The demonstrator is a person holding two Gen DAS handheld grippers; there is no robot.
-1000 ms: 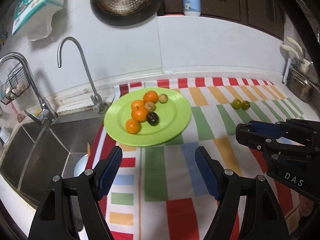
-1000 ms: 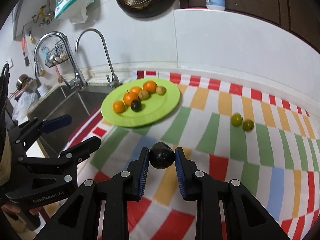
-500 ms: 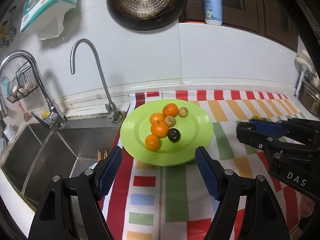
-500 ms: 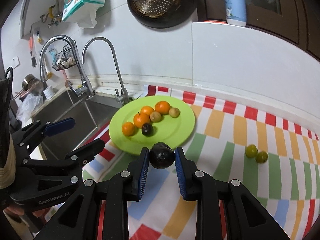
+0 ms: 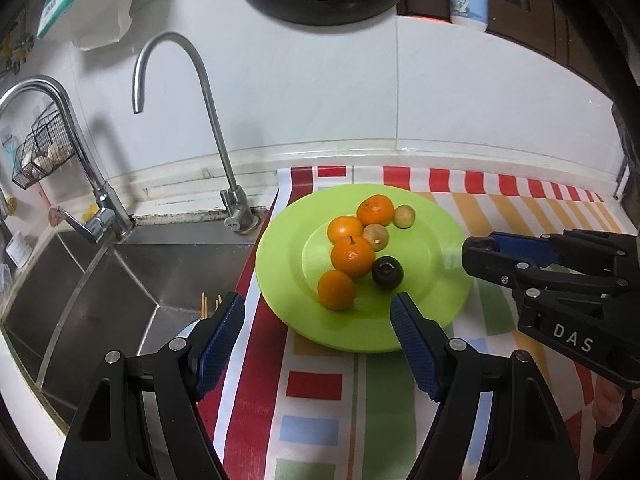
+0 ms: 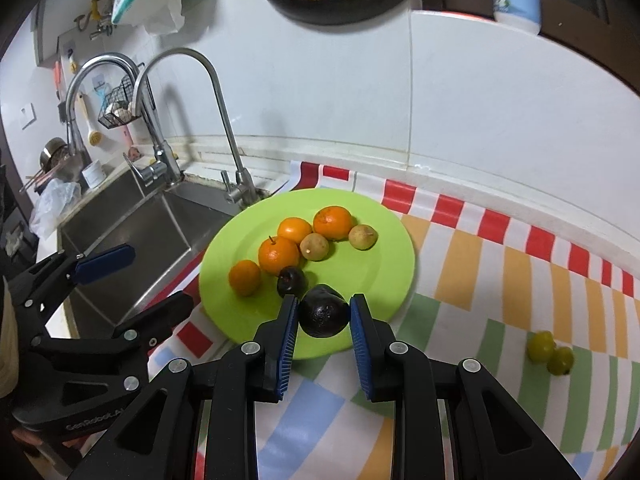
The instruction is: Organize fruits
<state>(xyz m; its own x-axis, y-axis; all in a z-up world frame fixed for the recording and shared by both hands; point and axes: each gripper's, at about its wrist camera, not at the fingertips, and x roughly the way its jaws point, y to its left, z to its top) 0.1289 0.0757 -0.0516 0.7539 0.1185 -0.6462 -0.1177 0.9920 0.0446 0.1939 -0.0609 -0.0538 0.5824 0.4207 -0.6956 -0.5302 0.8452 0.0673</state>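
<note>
Jaws: right gripper (image 6: 324,312) clamps dark fruit (image 6: 323,311) over green plate (image 6: 372,276) near edge; left gripper (image 5: 318,316) open, empty | Risk: release beside plate's crowded fruits could send it rolling off the rim.

Both tongs (image 6: 324,316) neared the plate (image 6: 384,276).

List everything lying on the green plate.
On the green plate: four oranges, two small tan fruits and one dark fruit. The right gripper and its held dark fruit cover the plate's near edge.
</note>
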